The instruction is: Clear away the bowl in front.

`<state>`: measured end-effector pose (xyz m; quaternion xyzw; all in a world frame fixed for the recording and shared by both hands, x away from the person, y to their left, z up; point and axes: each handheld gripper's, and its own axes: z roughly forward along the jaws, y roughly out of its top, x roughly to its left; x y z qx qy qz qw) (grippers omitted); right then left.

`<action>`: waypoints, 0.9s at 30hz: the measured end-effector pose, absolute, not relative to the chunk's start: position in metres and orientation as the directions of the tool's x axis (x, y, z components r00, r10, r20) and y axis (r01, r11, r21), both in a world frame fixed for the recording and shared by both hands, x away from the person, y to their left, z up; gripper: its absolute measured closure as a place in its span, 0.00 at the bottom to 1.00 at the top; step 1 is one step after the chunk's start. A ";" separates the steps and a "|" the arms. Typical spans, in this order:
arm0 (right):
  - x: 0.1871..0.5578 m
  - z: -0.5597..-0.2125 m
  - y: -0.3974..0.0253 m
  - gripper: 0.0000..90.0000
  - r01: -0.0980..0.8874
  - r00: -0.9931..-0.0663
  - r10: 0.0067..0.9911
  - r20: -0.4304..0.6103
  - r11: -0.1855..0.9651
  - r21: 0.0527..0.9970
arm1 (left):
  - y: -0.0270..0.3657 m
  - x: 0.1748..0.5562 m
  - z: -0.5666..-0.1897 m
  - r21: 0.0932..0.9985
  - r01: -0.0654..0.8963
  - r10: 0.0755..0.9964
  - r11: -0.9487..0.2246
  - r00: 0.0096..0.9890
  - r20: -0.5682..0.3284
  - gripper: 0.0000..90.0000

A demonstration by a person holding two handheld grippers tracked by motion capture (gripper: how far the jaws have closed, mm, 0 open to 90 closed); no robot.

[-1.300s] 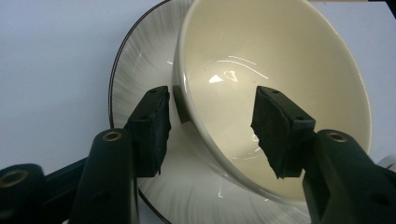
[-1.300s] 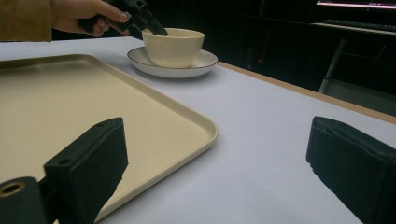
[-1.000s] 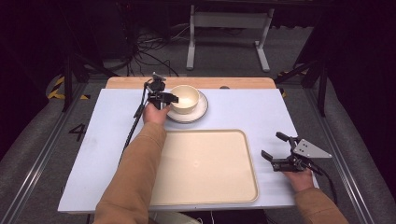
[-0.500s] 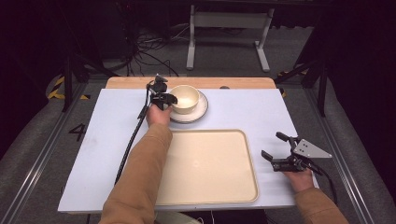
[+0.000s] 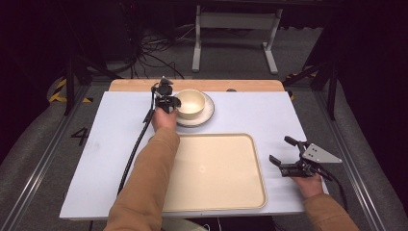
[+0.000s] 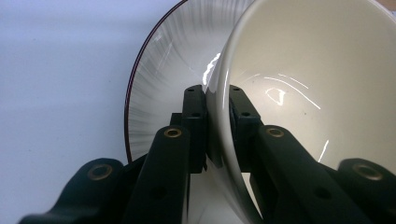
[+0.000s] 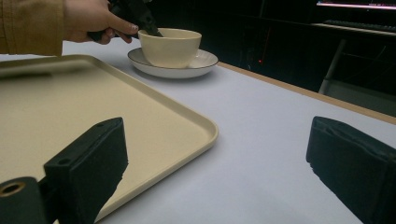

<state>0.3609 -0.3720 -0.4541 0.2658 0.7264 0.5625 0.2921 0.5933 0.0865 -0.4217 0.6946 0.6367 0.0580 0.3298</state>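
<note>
The left gripper (image 5: 172,102) is clamped on the rim of the bowl (image 5: 191,103), one black jaw outside the wall and the other inside, as the left gripper view shows close up: the hard matte jaw tips, each with small screw holes, pinch the thin glossy wall at the bowl's 9 o'clock side. The bowl (image 6: 308,93) is a smooth cream ceramic, round with a deep curved wall that catches bright streaks of light. It sits on a saucer (image 5: 208,113), a shallow round white dish with a fine dark line along its edge and faint radial brush marks across its glazed face (image 6: 159,93). Bowl and saucer stand toward 12 o'clock on the table (image 5: 250,115), whose top is a flat, pale blue-white matte sheet with a wooden strip at its far edge. At about 6 o'clock from the saucer lies the tray (image 5: 216,168), a beige rectangle with rounded corners and a low raised lip, smooth plastic by its look, with nothing on it. The right gripper (image 5: 280,150) rests at the table's 4 o'clock corner just beside the tray, jaws spread wide and holding nothing; in its own view the pads (image 7: 98,154) look like blocky black foam
</note>
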 end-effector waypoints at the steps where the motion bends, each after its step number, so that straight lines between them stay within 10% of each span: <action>1: 0.361 -0.454 -0.372 0.06 0.057 -0.688 0.715 -0.125 0.226 0.973 | 0.086 0.593 -0.422 0.532 0.846 0.922 0.029 0.183 -0.340 0.91; 27: 0.361 -0.454 -0.372 0.06 0.059 -0.687 0.716 -0.123 0.224 0.973 | 0.100 0.584 -0.392 0.558 0.829 0.912 0.036 0.201 -0.357 0.92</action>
